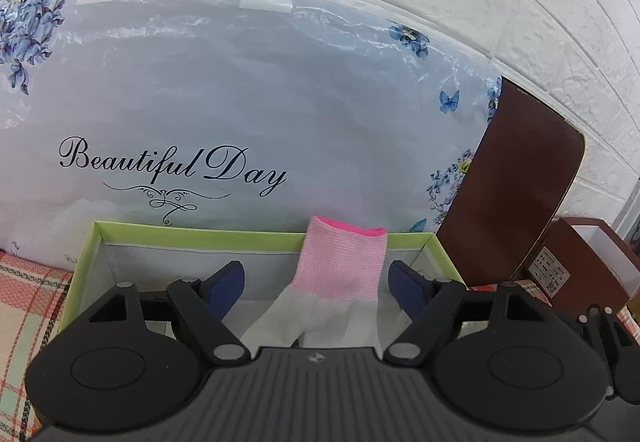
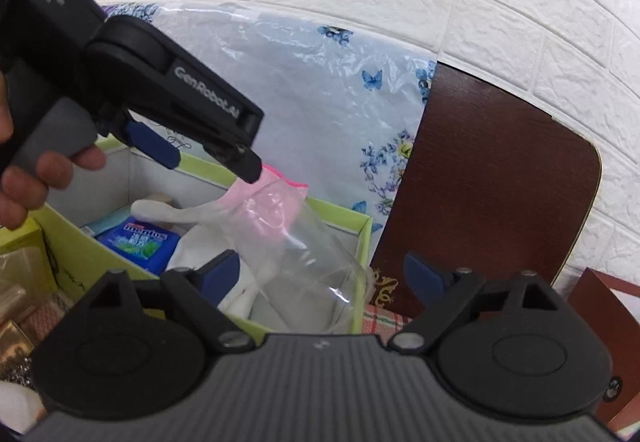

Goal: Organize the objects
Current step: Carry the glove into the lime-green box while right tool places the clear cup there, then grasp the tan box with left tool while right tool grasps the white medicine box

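Glove [image 1: 338,274], pink-cuffed, lies over the green box's [image 1: 200,236] far rim between my left gripper's [image 1: 316,282] spread fingers; my right gripper [image 2: 326,282] gapes over a clear bag [image 2: 296,242]

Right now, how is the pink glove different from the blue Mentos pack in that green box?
The pink glove is soft knit fabric, draped up over the green box back rim; the Mentos pack is a rigid blue packet lying flat on the box floor. The glove is longer and pale; the pack is compact with bold print. Both are in the same box.
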`<move>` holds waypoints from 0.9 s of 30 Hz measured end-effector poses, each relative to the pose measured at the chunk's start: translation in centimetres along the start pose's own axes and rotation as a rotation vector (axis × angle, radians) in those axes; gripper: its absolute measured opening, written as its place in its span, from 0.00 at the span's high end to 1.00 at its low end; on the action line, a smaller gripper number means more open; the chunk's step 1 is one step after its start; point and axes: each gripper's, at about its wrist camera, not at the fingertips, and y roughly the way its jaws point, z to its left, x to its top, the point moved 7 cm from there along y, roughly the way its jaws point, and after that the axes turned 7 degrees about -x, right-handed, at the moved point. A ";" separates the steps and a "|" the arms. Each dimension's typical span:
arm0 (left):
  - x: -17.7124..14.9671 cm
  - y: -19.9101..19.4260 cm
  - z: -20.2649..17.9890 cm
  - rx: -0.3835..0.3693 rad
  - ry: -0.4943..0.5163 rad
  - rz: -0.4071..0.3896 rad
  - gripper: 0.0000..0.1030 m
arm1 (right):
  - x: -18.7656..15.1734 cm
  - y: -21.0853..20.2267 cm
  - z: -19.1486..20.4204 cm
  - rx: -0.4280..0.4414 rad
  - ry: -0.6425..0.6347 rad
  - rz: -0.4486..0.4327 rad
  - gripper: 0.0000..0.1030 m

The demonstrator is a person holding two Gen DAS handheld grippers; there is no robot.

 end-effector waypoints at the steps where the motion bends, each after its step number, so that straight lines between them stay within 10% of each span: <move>1: 0.0 -0.3 0.0 0.001 0.000 0.000 0.20 | 0.1 -0.2 0.0 -0.003 0.002 -0.003 0.07; 13: -1.3 -6.3 -0.6 0.082 0.004 0.010 0.20 | 0.9 -4.2 0.0 0.004 0.021 0.008 0.00; 27: -12.8 -14.6 -1.7 0.120 -0.065 0.121 0.19 | -4.1 -13.2 0.3 0.103 0.140 0.131 0.00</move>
